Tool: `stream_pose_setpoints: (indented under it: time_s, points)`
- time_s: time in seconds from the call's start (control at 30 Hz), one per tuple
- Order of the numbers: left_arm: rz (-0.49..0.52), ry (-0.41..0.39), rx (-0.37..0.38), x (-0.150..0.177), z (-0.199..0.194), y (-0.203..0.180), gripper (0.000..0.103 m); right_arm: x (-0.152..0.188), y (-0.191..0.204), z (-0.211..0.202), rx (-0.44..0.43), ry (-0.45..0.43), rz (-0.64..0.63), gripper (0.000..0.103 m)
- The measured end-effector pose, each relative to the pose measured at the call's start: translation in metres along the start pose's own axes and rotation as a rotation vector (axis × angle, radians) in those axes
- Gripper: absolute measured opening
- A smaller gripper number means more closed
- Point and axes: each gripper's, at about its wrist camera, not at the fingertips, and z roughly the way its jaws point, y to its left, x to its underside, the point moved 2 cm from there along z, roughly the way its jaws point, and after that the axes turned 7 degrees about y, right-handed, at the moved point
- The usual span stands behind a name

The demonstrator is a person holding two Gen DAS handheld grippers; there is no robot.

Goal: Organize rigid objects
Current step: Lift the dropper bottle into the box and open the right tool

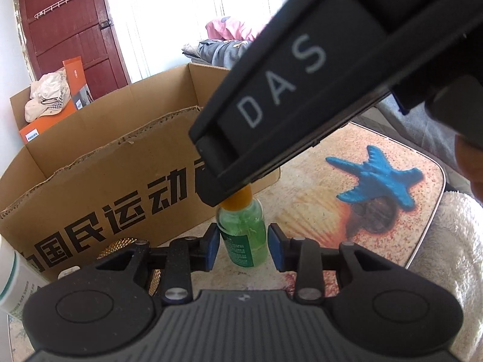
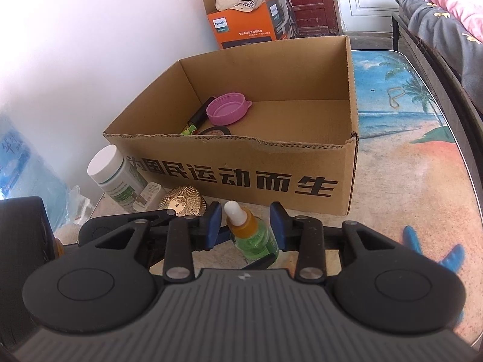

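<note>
One cardboard box (image 2: 241, 163) is sitting on the beach-print mat (image 2: 407, 181), a small green bottle (image 2: 256, 238) with an orange collar and white tip standing just before it. Both grippers, left (image 1: 243, 249) and right (image 2: 246, 227), are spreading their fingers around the bottle, not visibly touching it.

Green bottle's (image 1: 244, 235) top behind the right tongs' (image 1: 208, 193) body
</note>
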Motion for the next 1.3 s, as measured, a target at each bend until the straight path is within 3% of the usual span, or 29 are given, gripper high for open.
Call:
stream_pose_setpoints:
  time_s: [0.13, 0.37, 0.67, 0.8, 1.0, 1.3]
  points:
    - [-0.008, -0.004, -0.001, 0.000, 0.004, 0.000, 0.035, 0.001, -0.002, 0.001, -0.001, -0.004, -0.003, 0.034]
    - [-0.030, -0.009, 0.010, 0.000, -0.002, 0.002, 0.034, 0.001, 0.000, -0.008, -0.019, -0.032, 0.010, 0.018]
    - [-0.060, -0.061, 0.000, -0.010, -0.044, 0.012, 0.034, -0.009, 0.016, -0.041, -0.039, -0.092, -0.017, 0.018]
    - [-0.077, -0.098, -0.014, -0.030, -0.067, 0.028, 0.034, -0.034, 0.032, -0.062, -0.071, -0.146, -0.076, 0.018]
    - [-0.153, -0.068, -0.013, -0.076, -0.072, 0.073, 0.033, -0.092, 0.037, -0.063, -0.139, -0.173, -0.122, 0.017]
    - [-0.294, 0.109, 0.026, -0.128, -0.003, 0.137, 0.033, -0.185, -0.001, 0.008, -0.198, -0.034, -0.048, 0.017]
